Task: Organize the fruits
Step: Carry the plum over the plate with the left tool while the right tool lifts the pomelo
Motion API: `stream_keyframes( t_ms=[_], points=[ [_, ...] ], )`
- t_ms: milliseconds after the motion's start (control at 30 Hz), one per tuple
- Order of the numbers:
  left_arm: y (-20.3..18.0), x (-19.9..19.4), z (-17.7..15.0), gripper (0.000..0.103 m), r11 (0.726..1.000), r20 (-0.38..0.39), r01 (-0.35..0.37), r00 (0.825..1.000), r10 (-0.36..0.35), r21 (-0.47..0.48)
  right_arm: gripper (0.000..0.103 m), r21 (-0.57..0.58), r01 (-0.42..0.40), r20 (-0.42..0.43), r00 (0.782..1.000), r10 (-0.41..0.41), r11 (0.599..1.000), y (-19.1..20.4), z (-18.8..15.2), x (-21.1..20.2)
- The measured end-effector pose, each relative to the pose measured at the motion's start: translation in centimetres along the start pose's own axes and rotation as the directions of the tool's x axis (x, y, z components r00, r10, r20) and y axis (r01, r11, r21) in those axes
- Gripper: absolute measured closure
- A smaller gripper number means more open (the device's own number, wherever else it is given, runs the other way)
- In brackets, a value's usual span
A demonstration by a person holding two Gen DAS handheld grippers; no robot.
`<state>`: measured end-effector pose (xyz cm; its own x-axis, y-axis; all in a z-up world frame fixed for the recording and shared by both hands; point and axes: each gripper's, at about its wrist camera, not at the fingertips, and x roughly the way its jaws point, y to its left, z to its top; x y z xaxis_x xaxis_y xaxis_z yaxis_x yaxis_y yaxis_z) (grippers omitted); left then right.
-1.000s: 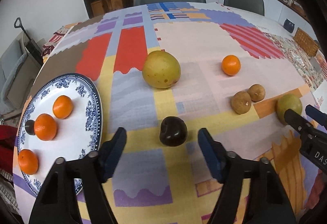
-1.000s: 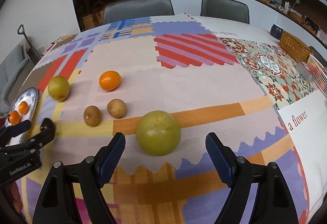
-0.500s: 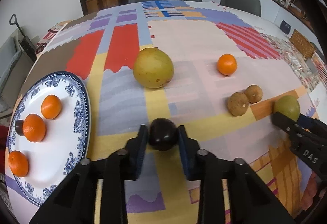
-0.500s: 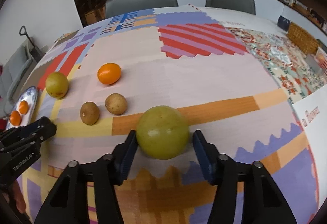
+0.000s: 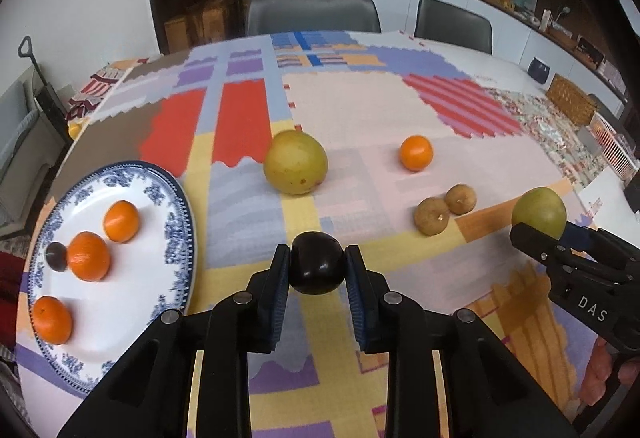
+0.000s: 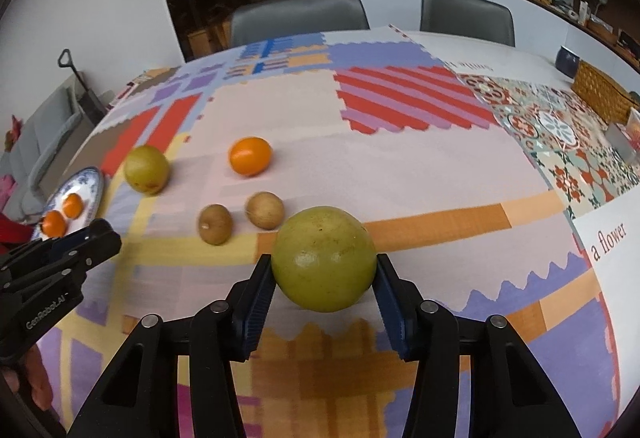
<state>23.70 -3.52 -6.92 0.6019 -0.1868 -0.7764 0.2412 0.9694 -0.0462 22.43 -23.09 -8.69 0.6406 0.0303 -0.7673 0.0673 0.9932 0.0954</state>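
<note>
My left gripper (image 5: 318, 270) is shut on a dark plum (image 5: 317, 269) and holds it above the patchwork cloth. My right gripper (image 6: 323, 274) is shut on a large green-yellow fruit (image 6: 323, 258), also seen at the right of the left wrist view (image 5: 539, 212). A blue-and-white plate (image 5: 176, 198) at the left holds three oranges (image 5: 88, 256) and a small dark fruit (image 5: 56, 256). On the cloth lie a big yellow fruit (image 5: 295, 168), an orange (image 5: 416, 153) and two brown fruits (image 5: 431, 216).
A wicker basket (image 6: 600, 92) and a dark bowl (image 6: 567, 60) stand at the far right of the table. Two grey chairs (image 5: 312, 12) stand behind the far edge. The left gripper shows at the left of the right wrist view (image 6: 60, 258).
Both grippers closed from open onto their fruits, the left on the plum, the right on the green-yellow fruit. Both fruits now look raised off the cloth.
</note>
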Motion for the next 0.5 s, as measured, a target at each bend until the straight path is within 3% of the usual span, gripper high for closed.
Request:
stream_keyframes(
  t_ms=[500],
  points=[
    [1.4,-7.3,-0.8,0.076,0.999,0.117,0.019,0.993,-0.015,-0.038,0.053,-0.075,-0.124,0.09,0.987,0.131,0.989,3.8,0.4,-6.4]
  ],
)
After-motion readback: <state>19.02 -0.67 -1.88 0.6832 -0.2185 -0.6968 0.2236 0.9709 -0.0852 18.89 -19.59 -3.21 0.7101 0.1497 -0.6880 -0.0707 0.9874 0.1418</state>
